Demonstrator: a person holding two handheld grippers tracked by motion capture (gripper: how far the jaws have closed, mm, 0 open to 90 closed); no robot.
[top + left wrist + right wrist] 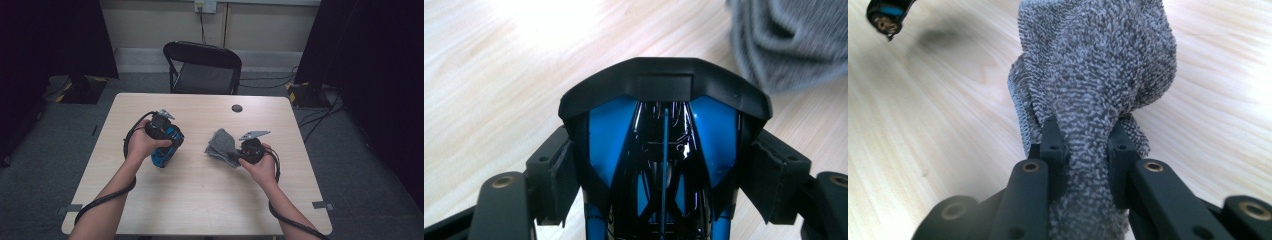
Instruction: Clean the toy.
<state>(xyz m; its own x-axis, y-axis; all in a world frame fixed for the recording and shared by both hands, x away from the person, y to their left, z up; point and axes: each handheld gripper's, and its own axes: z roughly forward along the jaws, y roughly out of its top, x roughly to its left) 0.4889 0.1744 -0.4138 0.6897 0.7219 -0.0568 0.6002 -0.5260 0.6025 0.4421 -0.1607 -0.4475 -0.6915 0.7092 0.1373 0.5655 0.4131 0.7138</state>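
While the left tool (664, 165) clamps a blue-and-black toy car (664, 130), the right tool (1087, 150) pinches a grey towel (1098, 65) above the table (200, 200).

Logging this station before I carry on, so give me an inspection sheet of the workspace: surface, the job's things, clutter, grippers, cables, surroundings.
Surface: light wood table, bare around the work.
Job's things: blue and black toy car; grey towel, bunched.
Clutter: small dark round disc near the far edge.
Grippers: left gripper clamped across the toy car; right gripper shut on the grey towel.
Cables: black cable trails along each forearm; more cables on the floor at right.
Surroundings: black folding chair behind the table, grey carpet, dark curtains, wall socket.
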